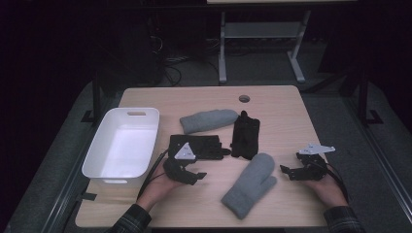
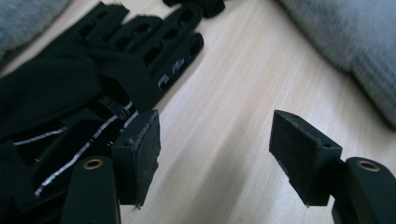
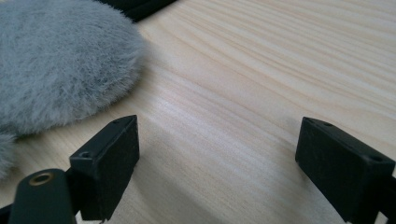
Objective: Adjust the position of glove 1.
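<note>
Lying flat — black glove [image 2: 70, 88], white-striped | left tongs [image 2: 215, 154] wide, empty | right tongs [image 3: 217, 163] wide, empty

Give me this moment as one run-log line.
left gripper: open, beside black glove | right gripper: open, beside grey mitten | nothing held | white bin: empty

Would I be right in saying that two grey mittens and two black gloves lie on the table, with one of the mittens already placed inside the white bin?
Not quite: the white bin holds nothing. In the high view both grey mittens lie on the table beside the two black gloves. The rest is right.
</note>
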The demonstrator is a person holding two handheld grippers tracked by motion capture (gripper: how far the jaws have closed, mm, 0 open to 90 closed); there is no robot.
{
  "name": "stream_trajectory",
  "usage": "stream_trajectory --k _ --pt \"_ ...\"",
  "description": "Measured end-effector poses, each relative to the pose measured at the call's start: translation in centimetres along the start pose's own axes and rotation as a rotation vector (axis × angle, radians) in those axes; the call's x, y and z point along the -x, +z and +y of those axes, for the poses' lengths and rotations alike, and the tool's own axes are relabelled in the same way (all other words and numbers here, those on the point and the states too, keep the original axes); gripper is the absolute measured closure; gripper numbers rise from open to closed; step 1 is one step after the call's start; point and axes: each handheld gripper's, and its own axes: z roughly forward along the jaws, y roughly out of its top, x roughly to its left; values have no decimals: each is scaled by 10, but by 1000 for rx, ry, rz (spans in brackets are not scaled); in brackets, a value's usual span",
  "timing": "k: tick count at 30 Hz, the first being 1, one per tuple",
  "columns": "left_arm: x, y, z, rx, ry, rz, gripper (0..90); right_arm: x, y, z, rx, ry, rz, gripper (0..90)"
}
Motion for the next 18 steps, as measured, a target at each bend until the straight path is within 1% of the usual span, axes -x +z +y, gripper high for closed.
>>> stream_trajectory --k 2,3,6,10,12,13,14,15,16,17,18 --pt "-1 -2 3 9 -7 -2 329 0 0 0 0 1 0 133" --pt "-3 -4 9 11 -6 3 329 0 0 0 0 0 0 131" --pt "-7 -6 17 26 -10 14 331 0 0 0 1 0 0 131" --pt "-15 -4 28 36 -20 28 331 0 0 0 1 0 0 131" --pt "-19 -2 33 38 -17 33 340 0 0 0 0 1 0 131" --pt "-23 -1 37 39 -14 45 343 0 0 0 0 1 -1 131" --pt "-23 -1 37 39 -14 45 349 0 0 0 1 0 -1 131" --pt "-30 1 43 39 -32 54 357 0 0 0 1 0 -1 131" --pt "-30 1 43 39 -32 54 360 0 0 0 1 0 -1 132" --pt "-35 2 48 50 -48 59 374 0 0 0 2 0 -1 131" --pt "-39 3 52 51 -47 68 384 0 0 0 2 0 -1 131"
